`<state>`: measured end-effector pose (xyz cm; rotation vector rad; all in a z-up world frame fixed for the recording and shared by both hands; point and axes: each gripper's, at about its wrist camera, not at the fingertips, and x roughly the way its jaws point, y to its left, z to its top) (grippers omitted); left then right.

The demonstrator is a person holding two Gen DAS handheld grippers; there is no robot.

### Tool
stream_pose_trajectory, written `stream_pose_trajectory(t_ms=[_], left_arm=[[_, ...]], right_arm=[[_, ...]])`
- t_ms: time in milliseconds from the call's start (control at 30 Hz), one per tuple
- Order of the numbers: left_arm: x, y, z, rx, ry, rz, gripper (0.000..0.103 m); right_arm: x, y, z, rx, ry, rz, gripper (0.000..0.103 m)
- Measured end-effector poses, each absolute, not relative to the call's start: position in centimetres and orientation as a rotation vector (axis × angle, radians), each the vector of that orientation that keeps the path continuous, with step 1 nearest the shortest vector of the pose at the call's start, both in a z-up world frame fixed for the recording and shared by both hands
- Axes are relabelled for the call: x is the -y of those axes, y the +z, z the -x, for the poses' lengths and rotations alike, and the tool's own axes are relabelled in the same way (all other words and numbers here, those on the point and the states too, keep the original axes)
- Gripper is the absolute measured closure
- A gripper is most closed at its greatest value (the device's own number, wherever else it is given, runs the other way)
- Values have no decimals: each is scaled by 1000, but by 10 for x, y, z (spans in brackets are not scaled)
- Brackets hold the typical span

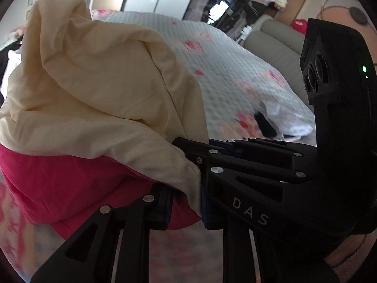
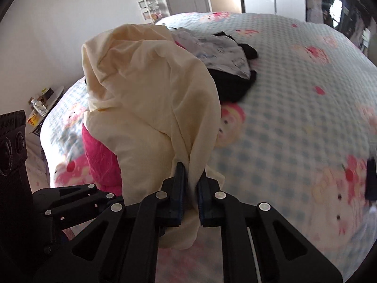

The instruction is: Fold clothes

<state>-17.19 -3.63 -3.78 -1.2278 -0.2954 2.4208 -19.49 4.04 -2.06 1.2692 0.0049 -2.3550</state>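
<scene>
Above the bed (image 2: 294, 94), cream garment (image 2: 146, 89) (bunched) hangs from both grippers.

text: "DAS" | on: black right claw (image 1: 188, 162) arm

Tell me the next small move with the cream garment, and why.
Probably draw the two apart and lift a little, so the cloth opens out. The left hand-held gripper and the right hand-held gripper each pinch an edge of the cream garment, which hangs bunched between them over a pink garment on the bed. It looks too crumpled to fold yet.
</scene>
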Motion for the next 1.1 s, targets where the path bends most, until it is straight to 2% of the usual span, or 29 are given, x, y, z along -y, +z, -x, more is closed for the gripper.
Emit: stream_pose_trajectory(t_ms=[200, 300, 367, 400, 433, 500, 533, 567, 600, 633, 733, 767, 833, 900, 967, 1000, 1033, 1067, 1100], left_arm=[[-33, -57, 145, 221, 2271, 1292, 83], [-42, -61, 138, 228, 2238, 1310, 69], [-28, -56, 136, 286, 2213, 1303, 67], [-14, -52, 131, 308, 2229, 1285, 60], [4, -49, 121, 325, 2259, 1263, 50], [35, -40, 110, 361, 2365, 1232, 48], [54, -36, 106, 402, 2413, 1231, 48], [71, -39, 103, 478, 2457, 1232, 48], [89, -41, 100, 556, 2499, 1233, 47], [106, -43, 97, 633, 2537, 1233, 41], [145, -74, 110, 771, 2580, 1318, 36], [154, -84, 116, 781, 2607, 1409, 37], [168, -93, 118, 839, 2589, 1442, 37], [171, -99, 115, 906, 2535, 1429, 36], [160, -103, 114, 895, 2488, 1404, 43], [153, -104, 112, 871, 2461, 1394, 68], [147, -104, 110, 850, 2458, 1391, 88], [141, -103, 108, 828, 2456, 1387, 88], [132, -95, 110, 792, 2464, 1366, 91]], right_arm=[[-123, -45, 137, 124, -2430, -1445, 93], [-146, -52, 128, 207, -2427, -1494, 91], [-153, -51, 124, 254, -2430, -1508, 84], [-153, -45, 121, 243, -2449, -1481, 82], [-153, -39, 118, 233, -2468, -1455, 75], [-154, -31, 108, 202, -2500, -1406, 64], [-149, -28, 108, 189, -2496, -1392, 51], [-143, -28, 107, 187, -2473, -1382, 42], [-146, -35, 116, 190, -2455, -1376, 40], [-142, -37, 115, 183, -2429, -1381, 39], [-111, -65, 119, 134, -2296, -1429, 19], [-101, -78, 121, 120, -2262, -1445, 18], [-82, -107, 123, -32, -2297, -1559, 19], [-73, -106, 116, -120, -2367, -1502, 23], [-78, -98, 112, -116, -2415, -1470, 44], [-84, -96, 112, -98, -2434, -1467, 51], [-93, -95, 112, -43, -2454, -1459, 62], [-102, -93, 112, 13, -2475, -1451, 69], [-109, -89, 111, 50, -2505, -1436, 70]])
